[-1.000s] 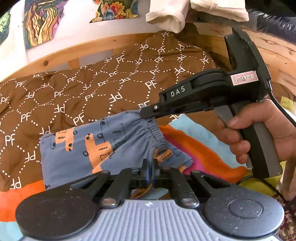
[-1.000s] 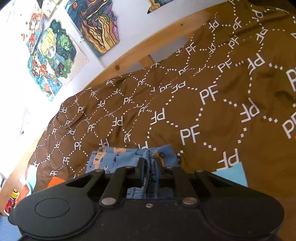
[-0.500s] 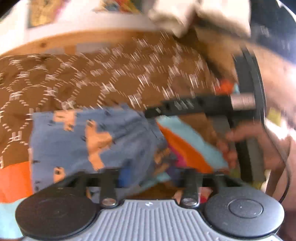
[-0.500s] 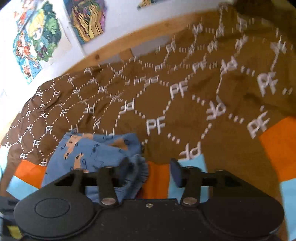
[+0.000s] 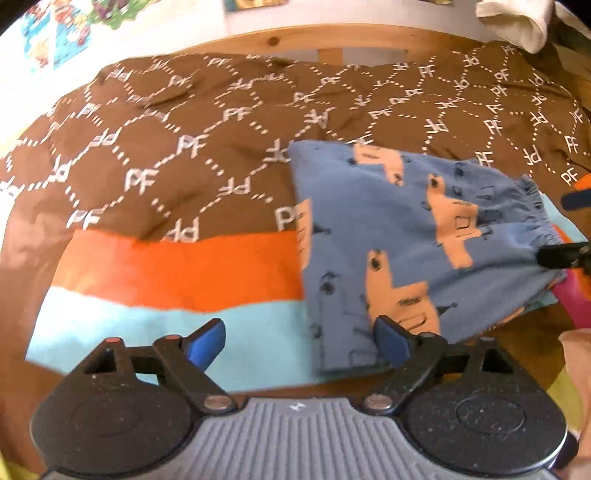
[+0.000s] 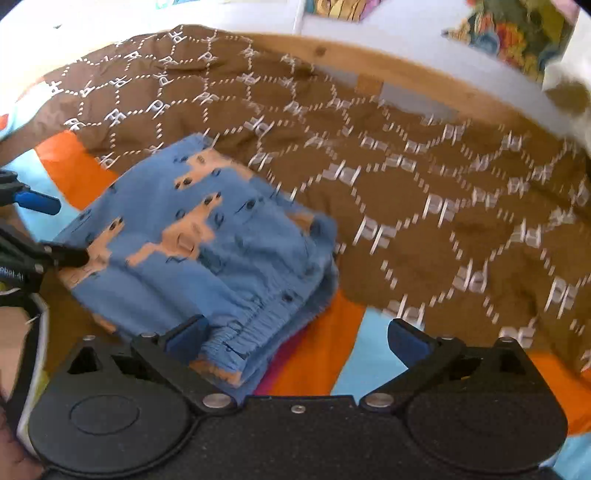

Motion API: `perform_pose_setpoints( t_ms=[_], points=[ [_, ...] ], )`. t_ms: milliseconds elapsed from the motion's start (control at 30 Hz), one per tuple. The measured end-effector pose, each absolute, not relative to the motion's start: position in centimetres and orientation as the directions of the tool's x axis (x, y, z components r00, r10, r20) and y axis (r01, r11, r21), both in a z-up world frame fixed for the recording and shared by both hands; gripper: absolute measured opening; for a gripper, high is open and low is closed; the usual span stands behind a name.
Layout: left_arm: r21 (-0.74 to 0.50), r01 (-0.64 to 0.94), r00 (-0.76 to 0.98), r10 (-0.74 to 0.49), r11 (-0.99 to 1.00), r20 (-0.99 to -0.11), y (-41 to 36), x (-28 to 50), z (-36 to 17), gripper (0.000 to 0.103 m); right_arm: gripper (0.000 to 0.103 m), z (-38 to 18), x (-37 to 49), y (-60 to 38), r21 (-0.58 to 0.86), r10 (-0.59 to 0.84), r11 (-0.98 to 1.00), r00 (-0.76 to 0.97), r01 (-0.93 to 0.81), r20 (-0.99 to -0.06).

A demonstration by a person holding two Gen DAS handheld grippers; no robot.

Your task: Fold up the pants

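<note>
The blue pants point(image 5: 406, 240) with orange prints lie folded on the bed, at the right in the left wrist view. My left gripper point(image 5: 299, 341) has its jaws opening; its right finger point(image 5: 391, 339) sits over the pants' near corner and no pad presses the cloth. In the right wrist view the pants point(image 6: 207, 251) lie left of centre, the gathered waistband point(image 6: 251, 325) nearest. My right gripper point(image 6: 297, 339) also has its jaws opening, its left finger point(image 6: 184, 336) beside the waistband, gripping nothing. Each gripper shows at the other view's edge: right gripper point(image 5: 570, 227), left gripper point(image 6: 55, 229).
A brown bedcover point(image 5: 184, 147) with white PF lettering covers the far half of the bed. An orange and light blue striped cover point(image 5: 166, 269) lies nearer. A wooden bed rail point(image 5: 332, 37) runs along the back under wall pictures. White cloth point(image 5: 517, 22) hangs at top right.
Both grippers were shut on the pants' waistband and have let go and spread wide. The pants now lie flat on the bed. Both views have swung and rolled sideways.
</note>
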State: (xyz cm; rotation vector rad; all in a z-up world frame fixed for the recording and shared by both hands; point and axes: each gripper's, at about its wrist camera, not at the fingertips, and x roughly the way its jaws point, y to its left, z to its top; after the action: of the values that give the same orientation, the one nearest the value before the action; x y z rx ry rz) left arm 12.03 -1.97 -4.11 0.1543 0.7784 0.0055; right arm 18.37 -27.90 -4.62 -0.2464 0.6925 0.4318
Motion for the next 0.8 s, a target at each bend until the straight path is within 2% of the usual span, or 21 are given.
perform_pose_setpoints(
  t_ms=[100, 267, 400, 567, 667, 800],
  points=[
    [0.149, 0.045, 0.706, 0.074, 0.988, -0.705, -1.5, 12.3, -3.1, 0.093, 0.102, -3.3, 18.1, -30.0, 0.033, 0.379, 0.888, 0.691, -0.458, -0.615],
    [0.158, 0.130, 0.798, -0.009, 0.979, -0.603, -3.2, 14.5, -0.3, 0.095, 0.102, -2.7, 18.7, -31.0, 0.146, 0.361, 0.932, 0.801, -0.333, -0.477],
    [0.188, 0.198, 0.828, -0.061, 0.962, -0.557, -5.6, 18.8, -0.1, 0.095, 0.102, -4.5, 20.2, -28.7, 0.098, 0.328, 0.942, 0.817, -0.321, -0.475],
    [0.287, 0.176, 0.811, 0.027, 0.942, -0.585, -6.7, 23.3, -3.2, 0.095, 0.102, -5.4, 22.3, -26.2, 0.043, 0.338, 0.932, 0.820, -0.360, -0.462],
    [0.224, 0.145, 0.807, 0.016, 0.964, -0.591, -4.8, 24.1, -4.2, 0.102, 0.102, -6.5, 23.9, -25.8, -0.068, 0.226, 0.954, 0.845, -0.294, -0.485],
    [0.160, 0.113, 0.793, 0.008, 0.981, -0.609, -3.4, 24.6, -4.1, 0.103, 0.102, -6.5, 24.6, -28.3, 0.038, 0.250, 0.963, 0.837, -0.266, -0.486]
  ],
)
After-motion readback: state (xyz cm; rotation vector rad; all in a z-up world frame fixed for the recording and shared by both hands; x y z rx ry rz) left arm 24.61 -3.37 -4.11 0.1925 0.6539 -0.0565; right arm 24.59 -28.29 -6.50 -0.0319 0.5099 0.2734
